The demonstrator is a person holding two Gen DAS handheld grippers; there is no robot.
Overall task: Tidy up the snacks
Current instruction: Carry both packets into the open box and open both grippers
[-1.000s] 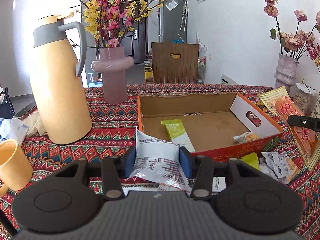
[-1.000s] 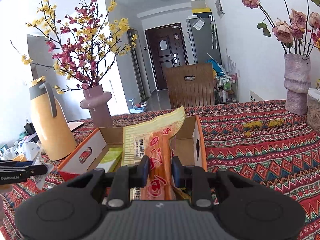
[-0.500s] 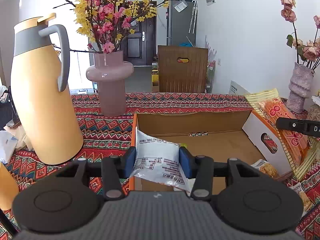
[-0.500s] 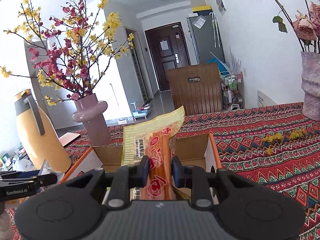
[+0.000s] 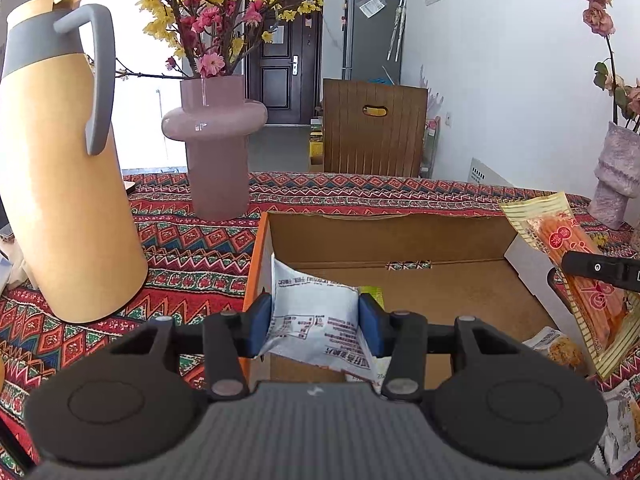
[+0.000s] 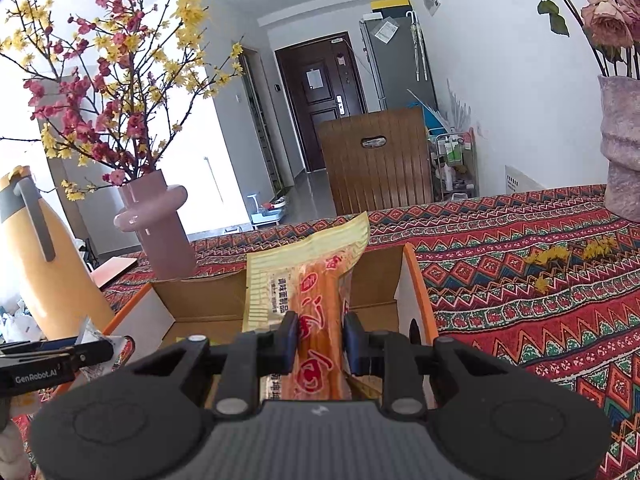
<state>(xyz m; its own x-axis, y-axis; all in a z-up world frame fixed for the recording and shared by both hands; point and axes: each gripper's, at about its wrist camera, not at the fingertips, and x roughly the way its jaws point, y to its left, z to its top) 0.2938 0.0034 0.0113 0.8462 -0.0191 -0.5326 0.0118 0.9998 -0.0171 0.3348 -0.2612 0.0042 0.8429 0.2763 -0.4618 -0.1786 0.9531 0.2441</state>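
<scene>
My left gripper (image 5: pixel 316 320) is shut on a white snack packet (image 5: pixel 316 316) with printed text, held over the near left corner of the open cardboard box (image 5: pixel 400 236). A green packet (image 5: pixel 372 292) peeks out behind it on the box floor. My right gripper (image 6: pixel 318 340) is shut on a long yellow and orange snack pack (image 6: pixel 320 304), which stands up over the box (image 6: pixel 200 300). That pack (image 5: pixel 576 272) and the right gripper's finger (image 5: pixel 600 270) also show at the right in the left wrist view.
A tall yellow thermos jug (image 5: pixel 64 184) and a pink vase (image 5: pixel 218 140) with flowering branches stand left of the box on the patterned tablecloth (image 6: pixel 520 280). More snack packets (image 5: pixel 560 350) lie by the box's near right corner. A grey vase (image 6: pixel 622 152) stands far right, a wooden chair (image 5: pixel 374 128) behind the table.
Both grippers have moved forward toward the box with their packets held. The white packet is now over the box's near left corner, and the long pack is over the box's right part.
</scene>
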